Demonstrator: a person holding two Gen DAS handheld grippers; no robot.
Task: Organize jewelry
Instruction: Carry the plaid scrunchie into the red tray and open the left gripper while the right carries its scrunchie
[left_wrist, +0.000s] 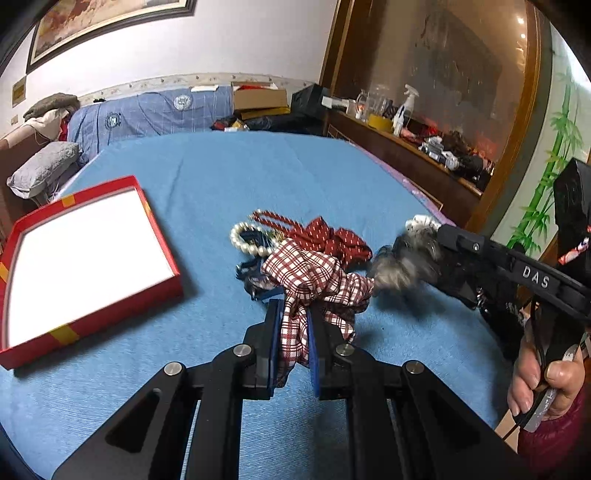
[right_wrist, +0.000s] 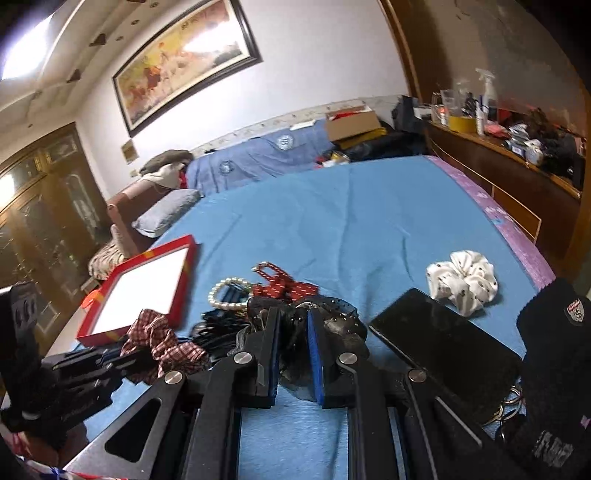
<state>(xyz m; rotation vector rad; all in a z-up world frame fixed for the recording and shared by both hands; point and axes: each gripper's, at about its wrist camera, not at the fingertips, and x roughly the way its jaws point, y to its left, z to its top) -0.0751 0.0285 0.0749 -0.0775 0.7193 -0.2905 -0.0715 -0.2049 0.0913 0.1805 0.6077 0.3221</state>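
My left gripper (left_wrist: 293, 314) is shut on a red-and-white plaid scrunchie (left_wrist: 314, 275), held over the blue bedspread next to a pile of accessories. The pile holds a pearl bracelet (left_wrist: 245, 240), a dark red dotted bow (left_wrist: 325, 236) and dark blue hair ties (left_wrist: 255, 280). My right gripper (right_wrist: 291, 332) is shut on a black sheer scrunchie (right_wrist: 332, 325), which looks grey and blurred in the left wrist view (left_wrist: 402, 264). The plaid scrunchie also shows in the right wrist view (right_wrist: 162, 343). An open red box with a white lining (left_wrist: 88, 262) lies to the left.
A white dotted scrunchie (right_wrist: 463, 282) lies on the bed at right, beside a black phone (right_wrist: 447, 347) and a black knitted hat (right_wrist: 557, 369). A pillow (left_wrist: 44, 168), folded bedding and a cluttered wooden shelf (left_wrist: 424, 144) border the bed.
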